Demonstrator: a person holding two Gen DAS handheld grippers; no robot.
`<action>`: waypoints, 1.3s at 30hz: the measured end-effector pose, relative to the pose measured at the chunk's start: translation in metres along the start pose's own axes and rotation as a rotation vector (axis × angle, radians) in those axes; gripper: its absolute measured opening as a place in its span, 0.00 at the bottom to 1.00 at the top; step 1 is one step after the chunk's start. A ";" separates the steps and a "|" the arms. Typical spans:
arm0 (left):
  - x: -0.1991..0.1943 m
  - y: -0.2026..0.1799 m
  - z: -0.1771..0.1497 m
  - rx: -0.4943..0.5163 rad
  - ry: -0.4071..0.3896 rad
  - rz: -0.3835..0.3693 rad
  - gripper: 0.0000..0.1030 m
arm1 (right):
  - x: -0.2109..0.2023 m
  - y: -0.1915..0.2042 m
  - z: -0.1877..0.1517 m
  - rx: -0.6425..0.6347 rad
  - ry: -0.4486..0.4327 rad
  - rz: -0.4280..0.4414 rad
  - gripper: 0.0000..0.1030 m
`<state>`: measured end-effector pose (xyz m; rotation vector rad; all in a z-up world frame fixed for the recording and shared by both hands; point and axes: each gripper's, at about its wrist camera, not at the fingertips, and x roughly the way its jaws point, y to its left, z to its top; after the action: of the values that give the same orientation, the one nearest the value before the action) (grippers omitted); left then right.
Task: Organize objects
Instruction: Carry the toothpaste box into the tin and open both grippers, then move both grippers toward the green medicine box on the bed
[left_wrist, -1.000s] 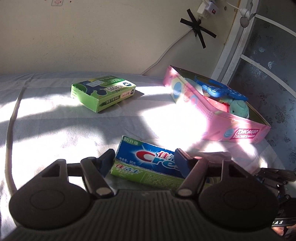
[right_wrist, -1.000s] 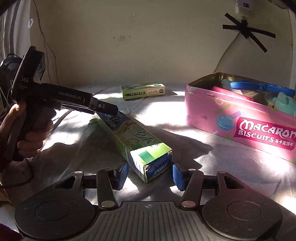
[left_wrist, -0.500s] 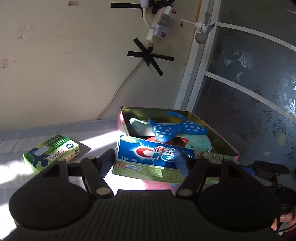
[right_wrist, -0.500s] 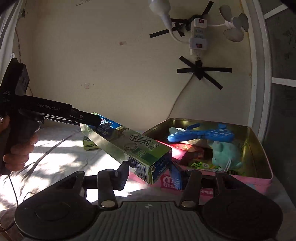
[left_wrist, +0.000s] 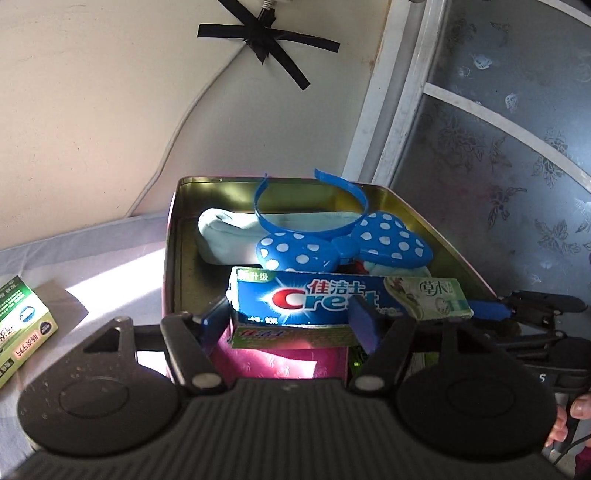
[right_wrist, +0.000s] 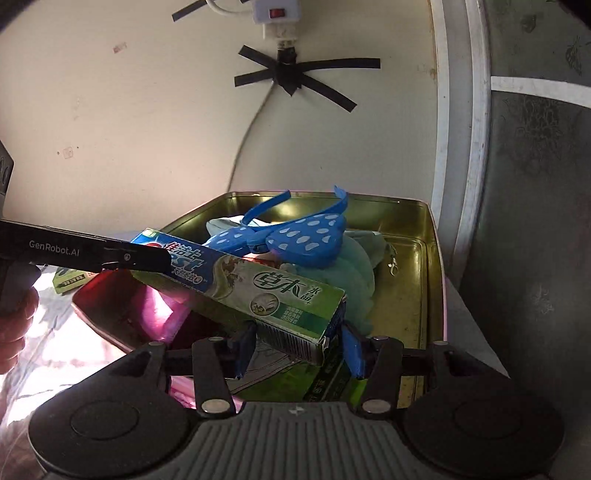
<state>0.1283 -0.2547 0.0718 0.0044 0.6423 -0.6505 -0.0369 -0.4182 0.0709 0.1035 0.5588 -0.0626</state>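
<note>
A blue and green Crest toothpaste box (left_wrist: 328, 301) hangs level over the open pink biscuit tin (left_wrist: 173, 236). My left gripper (left_wrist: 291, 319) is shut on its blue end. My right gripper (right_wrist: 297, 349) is shut on its green end (right_wrist: 295, 314); the box (right_wrist: 236, 273) runs back to the left gripper's arm (right_wrist: 85, 253). The tin (right_wrist: 430, 258) holds a blue polka-dot headband (left_wrist: 343, 245), a pale blue sock (left_wrist: 225, 236), a teal plush toy (right_wrist: 351, 273) and flat packets underneath.
A green box (left_wrist: 22, 325) lies on the white cloth left of the tin. The wall with a taped cable (left_wrist: 266, 37) stands right behind the tin. A frosted glass door (left_wrist: 517, 147) stands to the right.
Both grippers have carried the toothpaste box up from the cloth and forward, so it now hangs over the tin's near part. The tin looms closer in both views.
</note>
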 end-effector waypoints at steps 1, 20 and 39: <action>0.004 -0.001 0.003 -0.003 0.003 0.006 0.70 | 0.004 -0.001 0.003 -0.011 -0.003 -0.013 0.42; -0.048 -0.029 -0.024 0.096 -0.041 0.071 0.70 | -0.037 0.011 -0.006 0.072 -0.147 -0.044 0.52; -0.122 0.018 -0.103 0.095 0.004 0.249 0.70 | -0.075 0.101 -0.056 0.112 -0.117 0.046 0.53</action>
<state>0.0066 -0.1517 0.0531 0.1721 0.6025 -0.4395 -0.1210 -0.3094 0.0723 0.2204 0.4357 -0.0544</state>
